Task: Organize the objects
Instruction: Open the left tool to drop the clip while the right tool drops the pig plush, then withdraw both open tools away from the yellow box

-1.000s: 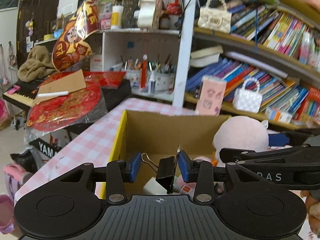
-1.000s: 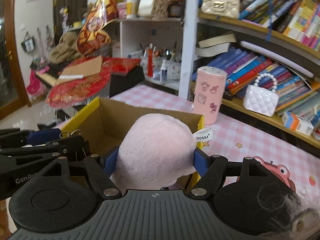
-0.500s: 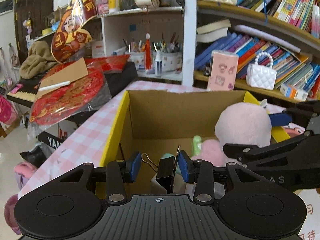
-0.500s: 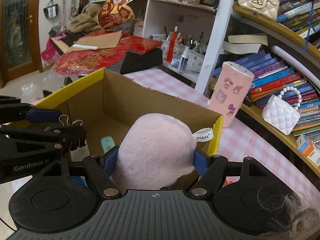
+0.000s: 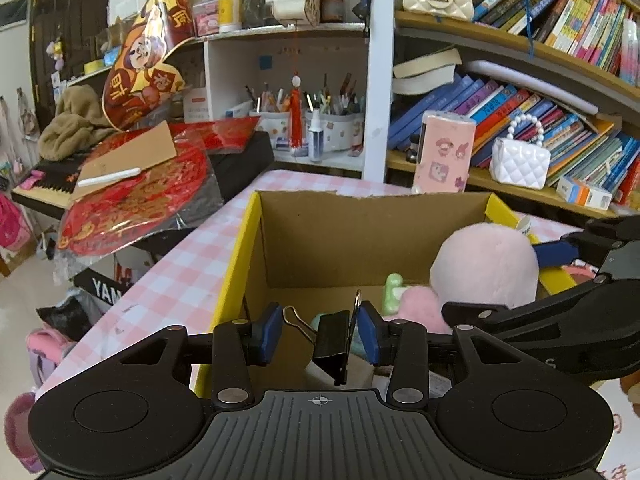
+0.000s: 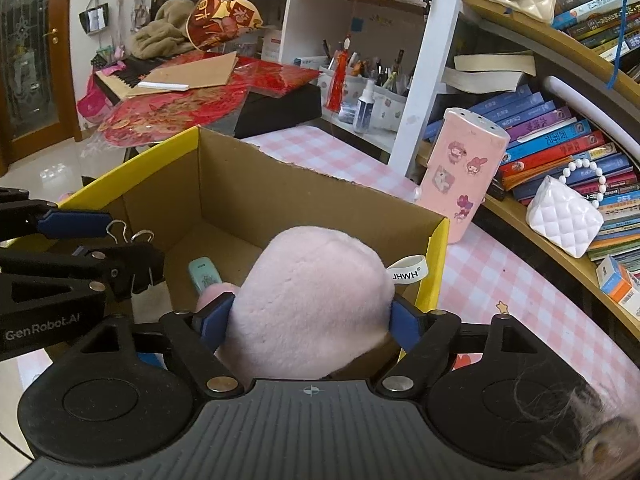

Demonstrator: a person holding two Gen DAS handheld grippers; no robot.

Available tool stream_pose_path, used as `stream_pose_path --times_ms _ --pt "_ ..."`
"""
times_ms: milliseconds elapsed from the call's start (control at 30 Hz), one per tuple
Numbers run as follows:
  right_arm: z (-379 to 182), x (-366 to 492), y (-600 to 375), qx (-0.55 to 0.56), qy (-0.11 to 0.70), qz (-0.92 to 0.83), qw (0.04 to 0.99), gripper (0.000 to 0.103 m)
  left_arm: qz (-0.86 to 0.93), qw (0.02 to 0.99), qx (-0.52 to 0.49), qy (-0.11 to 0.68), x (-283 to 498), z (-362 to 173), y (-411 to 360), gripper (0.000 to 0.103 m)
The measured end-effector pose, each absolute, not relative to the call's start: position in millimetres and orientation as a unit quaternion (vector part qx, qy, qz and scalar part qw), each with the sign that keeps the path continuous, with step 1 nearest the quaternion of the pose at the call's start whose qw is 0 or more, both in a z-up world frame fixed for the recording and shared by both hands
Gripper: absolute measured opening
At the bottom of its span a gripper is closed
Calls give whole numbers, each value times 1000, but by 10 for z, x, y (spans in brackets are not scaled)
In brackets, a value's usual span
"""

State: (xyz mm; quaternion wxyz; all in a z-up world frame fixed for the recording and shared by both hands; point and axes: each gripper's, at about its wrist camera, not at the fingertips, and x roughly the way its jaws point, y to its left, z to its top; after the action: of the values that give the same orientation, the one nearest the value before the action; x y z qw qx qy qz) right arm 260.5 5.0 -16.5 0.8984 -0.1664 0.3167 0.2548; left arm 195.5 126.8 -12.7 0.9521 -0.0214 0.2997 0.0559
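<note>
A cardboard box with yellow outer walls [image 5: 360, 232] [image 6: 256, 196] stands open on the pink checked table. My left gripper [image 5: 318, 334] is shut on a black binder clip [image 5: 332, 340] and holds it over the box's near left part. The clip also shows in the right wrist view [image 6: 132, 252]. My right gripper [image 6: 308, 320] is shut on a pink plush toy [image 6: 308, 304] with a white label, held over the box's right side. The plush also shows in the left wrist view [image 5: 484, 264]. A mint green item [image 6: 204, 274] lies on the box floor.
A pink sticker-covered bottle [image 6: 460, 176] stands behind the box. A white quilted purse [image 6: 564, 216] and books fill the shelf at right. Pen pots [image 5: 332, 128] stand at the back. Red decorations on a black keyboard [image 5: 132, 196] lie to the left.
Both grippers have risen and tilted down over the box, so more of its inside shows. The clip and the plush stay gripped.
</note>
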Motion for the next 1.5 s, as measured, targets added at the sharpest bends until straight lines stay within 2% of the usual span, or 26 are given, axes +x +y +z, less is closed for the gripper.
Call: stream_pose_path --times_ms 167,233,300,700,1167,1500 --pt "-68 2515 15 -155 308 240 908 80 54 961 -20 269 1860 21 1277 60" --pt "2 2455 -19 -151 292 228 916 82 53 966 -22 254 1799 91 1287 70" --pt "74 2393 -54 -143 280 220 923 86 53 969 -25 240 1732 155 1303 76" --pt "274 1714 -250 -86 257 166 948 86 31 973 -24 226 1189 243 1298 80" --pt "-39 787 -525 -10 293 44 955 86 8 955 -13 296 587 -108 1214 85" --pt "-184 297 -788 22 295 -57 954 87 -37 950 20 310 410 -171 885 91"
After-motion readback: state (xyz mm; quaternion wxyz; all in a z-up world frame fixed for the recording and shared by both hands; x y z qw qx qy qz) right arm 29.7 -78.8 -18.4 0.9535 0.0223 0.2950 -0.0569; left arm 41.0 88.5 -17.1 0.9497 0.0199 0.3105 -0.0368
